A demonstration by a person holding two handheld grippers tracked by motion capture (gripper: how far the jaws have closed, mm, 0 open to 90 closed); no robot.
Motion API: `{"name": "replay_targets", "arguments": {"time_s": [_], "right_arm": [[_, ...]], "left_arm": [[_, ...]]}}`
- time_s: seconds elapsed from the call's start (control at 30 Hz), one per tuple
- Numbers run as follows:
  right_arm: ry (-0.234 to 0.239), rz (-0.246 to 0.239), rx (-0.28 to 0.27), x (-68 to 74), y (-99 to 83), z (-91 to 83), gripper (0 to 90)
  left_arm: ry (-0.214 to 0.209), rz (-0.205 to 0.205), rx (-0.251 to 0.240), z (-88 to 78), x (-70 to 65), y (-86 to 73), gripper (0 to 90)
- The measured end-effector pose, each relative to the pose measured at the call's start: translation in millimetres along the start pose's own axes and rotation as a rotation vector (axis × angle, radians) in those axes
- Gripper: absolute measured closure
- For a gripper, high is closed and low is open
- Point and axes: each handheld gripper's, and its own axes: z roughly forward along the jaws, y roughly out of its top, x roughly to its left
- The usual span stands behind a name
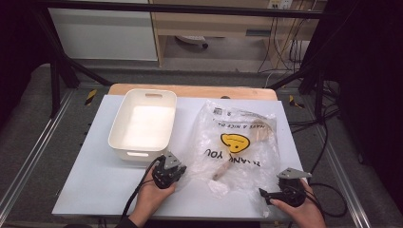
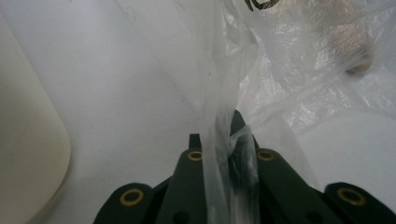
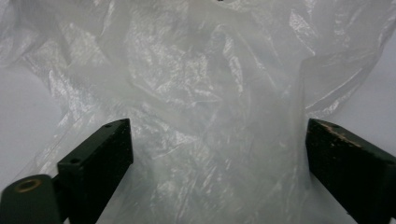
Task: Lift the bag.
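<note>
One thin fold of the plastic bag is clamped by the left claw; the film may be torn if tugged while the right claw, spread apart near the desk's front edge, grips nothing.

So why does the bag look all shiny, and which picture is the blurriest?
High view: the room lamp glares off the crinkled plastic bag and inside the white bin, while the room's edges stay dark. Left gripper view: the pinched film by the left claw is soft, too close to focus. Right gripper view: the wrinkles sparkle, and the right claw looks fairly sharp.

clear bag with yellow smiley, white bin
</note>
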Motion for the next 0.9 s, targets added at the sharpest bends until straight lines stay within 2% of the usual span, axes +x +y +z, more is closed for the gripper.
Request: {"name": "replay_targets", "arguments": {"time_s": [0.17,0.43,0.67,0.8,0.9], "right_arm": [[0.005,-0.032,0.002,7.4,-0.2,-1.9,19.0],[0.048,-0.101,-0.009,16.7,1.1,-4.9,49.5],[0.085,-0.139,-0.004,23.7,5.4,-3.3,76.3],[0.093,-0.154,-0.007,25.4,7.8,-0.9,86.2],[0.100,-0.156,-0.007,25.2,9.1,0.1,90.0]], "left_arm": [[-0.003,-0.002,-0.004,0.1,-0.3,-0.4,89.0],[-0.008,0.004,-0.009,0.6,-2.9,-0.9,89.1],[-0.013,0.008,-0.011,0.9,-4.2,-0.8,89.0],[-0.014,0.008,-0.011,1.0,-4.4,-0.8,89.1],[-0.017,0.007,-0.012,1.1,-4.8,-0.7,89.0]]}}
